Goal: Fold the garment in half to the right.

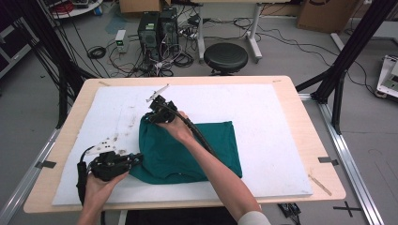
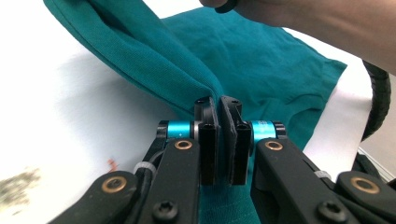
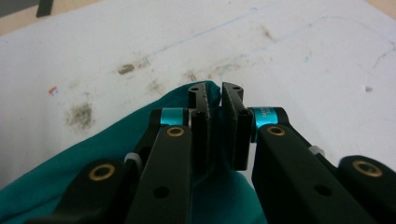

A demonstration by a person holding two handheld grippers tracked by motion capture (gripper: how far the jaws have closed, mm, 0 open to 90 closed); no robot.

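Observation:
A teal cloth [image 1: 187,150] lies folded on the white mat [image 1: 263,108] in the high view. My left gripper [image 1: 137,158] pinches its near left corner, and my right gripper [image 1: 151,115] pinches its far left corner. In the left gripper view the jaws [image 2: 218,105] are shut on a raised fold of the teal cloth [image 2: 154,60], with the rest spread flat beyond. In the right gripper view the jaws [image 3: 215,93] are shut on the cloth's edge [image 3: 116,144], which drapes down to the left over the stained mat [image 3: 280,51].
The mat covers a wooden table [image 1: 314,136]. A black stool [image 1: 225,57] stands beyond the far edge, with computer towers [image 1: 157,28] and cables on the floor. Black frame posts [image 1: 349,51] rise at the right. The other forearm [image 2: 317,18] crosses the left gripper view.

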